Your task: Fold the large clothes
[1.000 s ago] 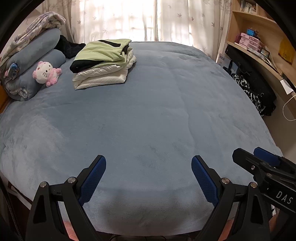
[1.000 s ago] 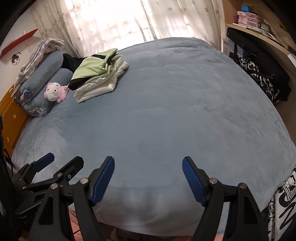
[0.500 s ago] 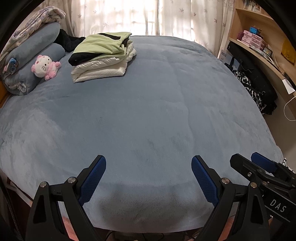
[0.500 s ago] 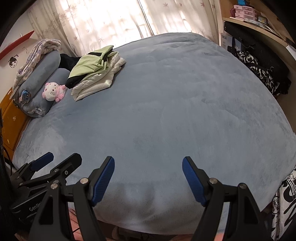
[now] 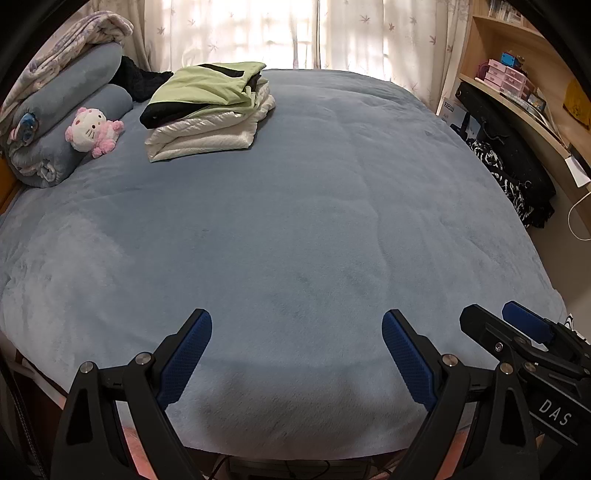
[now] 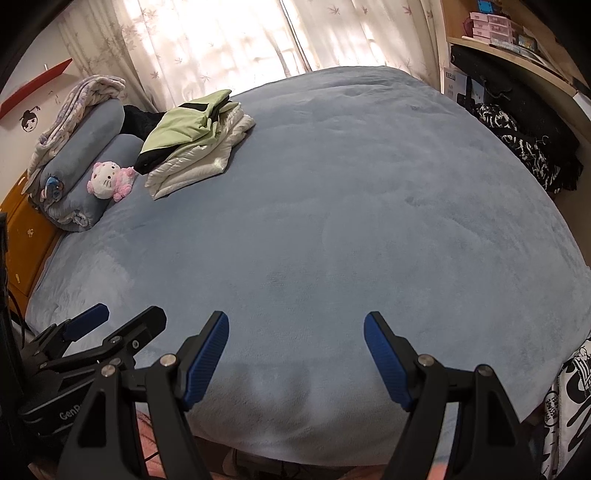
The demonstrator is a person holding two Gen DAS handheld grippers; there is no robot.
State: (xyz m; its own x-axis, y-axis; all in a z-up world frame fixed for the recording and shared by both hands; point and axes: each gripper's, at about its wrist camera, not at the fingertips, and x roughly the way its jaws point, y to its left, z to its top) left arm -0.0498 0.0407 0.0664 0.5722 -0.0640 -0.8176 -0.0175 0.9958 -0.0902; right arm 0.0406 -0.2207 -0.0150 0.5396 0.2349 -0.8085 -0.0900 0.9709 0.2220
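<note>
Grippers hang side by side above the near edge of the bed. The left gripper (image 5: 296,343) has its blue ribbed pads wide apart and grasps nothing; the right gripper (image 6: 295,345) is released in the same way, also with nothing between its pads. In the left wrist view the right gripper appears at the lower right; in the right wrist view the left one appears at the lower left.

Under both lies the wide blue-grey plush blanket (image 5: 295,229) that covers the bed, bare at the near edge and in the middle.

The stack of folded clothes (image 5: 207,110), a light green and black garment on top of a shiny cream-white padded one, rests near the far left corner of the bed, well apart from both grippers. Just beside it, to the left, a small pink and white plush cat (image 5: 92,131) leans on rolled grey-blue bedding (image 5: 62,122). Behind the far edge hang pale leaf-printed curtains (image 5: 258,33). Along the right edge stand wooden shelves (image 5: 535,107) with dark clothing (image 5: 517,173) below.
</note>
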